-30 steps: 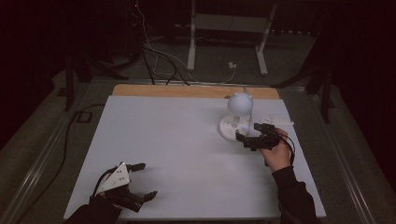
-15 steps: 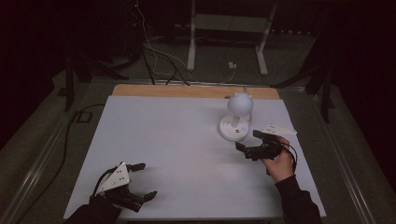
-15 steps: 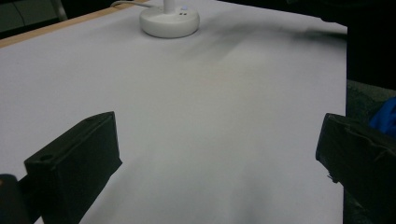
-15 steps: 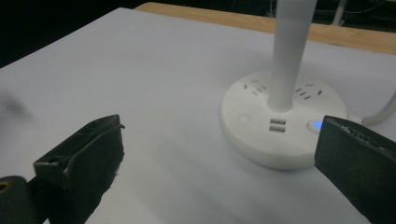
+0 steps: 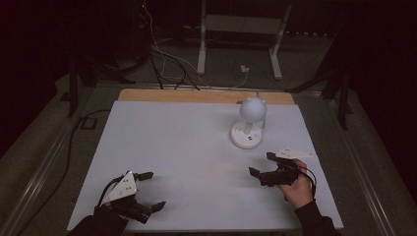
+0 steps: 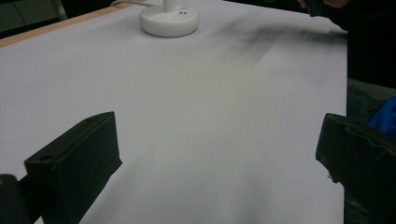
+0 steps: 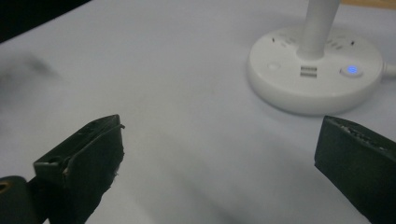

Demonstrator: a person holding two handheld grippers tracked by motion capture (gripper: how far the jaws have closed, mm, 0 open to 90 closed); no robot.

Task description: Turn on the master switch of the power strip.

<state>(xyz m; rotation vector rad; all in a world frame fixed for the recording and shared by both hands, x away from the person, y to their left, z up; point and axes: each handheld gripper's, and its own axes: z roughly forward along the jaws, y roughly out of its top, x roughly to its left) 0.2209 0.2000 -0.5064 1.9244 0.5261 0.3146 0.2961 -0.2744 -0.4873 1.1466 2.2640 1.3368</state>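
A white desk lamp [image 5: 248,133] with a round base and a ball-shaped head stands right of the table's middle. In the right gripper view its base [image 7: 315,86] carries a lit blue button [image 7: 351,70] and a white stem [image 7: 320,23]. My right gripper [image 5: 260,164] hovers a short way in front of the base, open and empty; its jaws stand wide apart [image 7: 219,144]. My left gripper [image 5: 153,190] rests near the front left edge, open with nothing between its jaws [image 6: 219,140]. Far off in its view is the lamp base [image 6: 169,19].
The white table [image 5: 187,142] has a wooden strip [image 5: 196,96] along its far edge. Cables [image 5: 162,73] and a white stand's legs [image 5: 236,49] lie on the dark floor beyond. A dark sleeve [image 6: 369,42] shows at the right of the left gripper view.
My right gripper has drawn back from beside the lamp base toward the front of the table, staying open. The left gripper has not moved.
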